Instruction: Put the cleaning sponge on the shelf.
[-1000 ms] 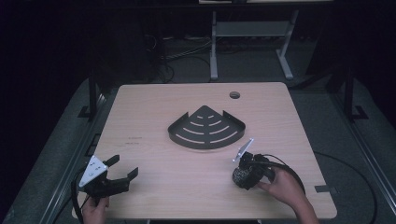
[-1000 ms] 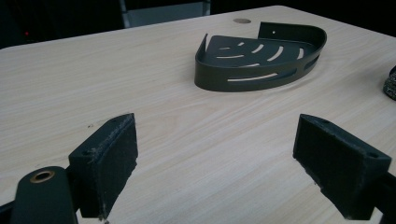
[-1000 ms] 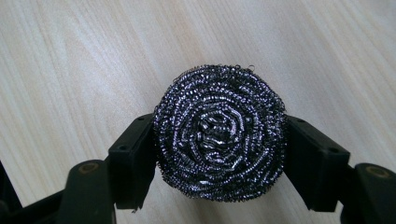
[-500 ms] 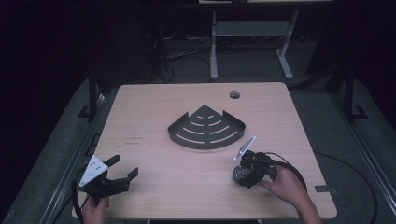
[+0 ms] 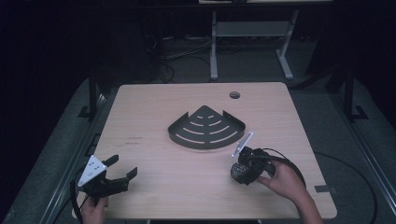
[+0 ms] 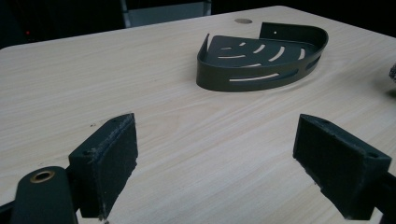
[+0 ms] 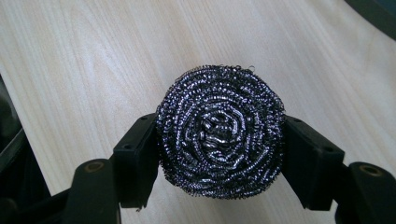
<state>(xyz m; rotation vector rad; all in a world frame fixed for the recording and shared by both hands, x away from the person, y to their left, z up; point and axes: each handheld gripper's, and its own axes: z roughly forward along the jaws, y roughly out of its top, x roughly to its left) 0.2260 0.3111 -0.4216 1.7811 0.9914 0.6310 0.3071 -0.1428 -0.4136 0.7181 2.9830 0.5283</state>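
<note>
Pressure on the round, dark steel-wire scouring ball [image 7: 220, 134] is already enough: your right tool [image 5: 242, 169] has just closed and grasps it from both sides, low over the pale wooden worktop [image 5: 154, 116]. Lift straight up before moving. Your left tool [image 5: 119, 171] is released, jaws wide, near the front edge. Farther ahead lies the dark metal corner shelf tray [image 5: 206, 127]; approach it slowly, I think.

A round scourer of coiled, glinting steel wire [image 7: 220, 133] is lying on the matt, pale wood-grain table [image 5: 154, 116]; the dark matt metal corner shelf [image 5: 207, 128] is looking smooth.
</note>
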